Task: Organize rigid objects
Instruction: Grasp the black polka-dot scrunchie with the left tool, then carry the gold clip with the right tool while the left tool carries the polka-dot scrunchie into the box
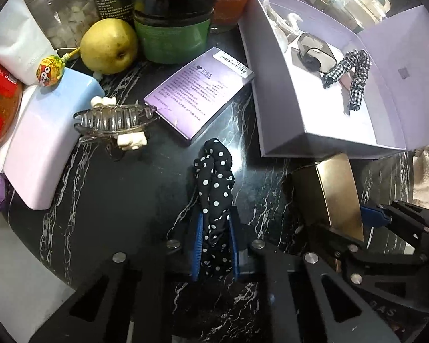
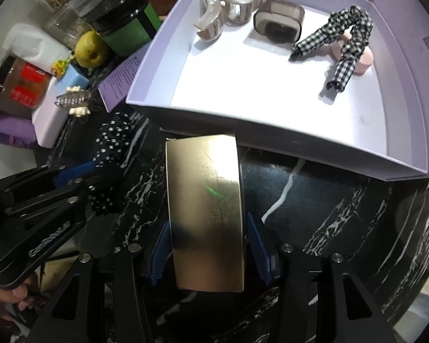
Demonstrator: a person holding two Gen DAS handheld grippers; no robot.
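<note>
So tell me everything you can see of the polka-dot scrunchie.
The polka-dot scrunchie is black fabric with white dots, bunched and gathered into a long crumpled shape. It lies on the dark marbled tabletop, in front of the lavender box and left of the gold box. The left hand-held gripper is shut on its near end, blue pads pressing both sides.

Glossy black marble tabletop (image 1: 123,200); soft polka-dot cloth scrunchie (image 1: 214,177); shiny metallic gold box (image 2: 204,200); matt lilac cardboard tray (image 2: 271,125).

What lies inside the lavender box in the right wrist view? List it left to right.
Pearly white claw hair clip → smoky grey translucent rectangular hair clip → black-and-white gingham fabric scrunchie, draped over a pale pink item.
</note>
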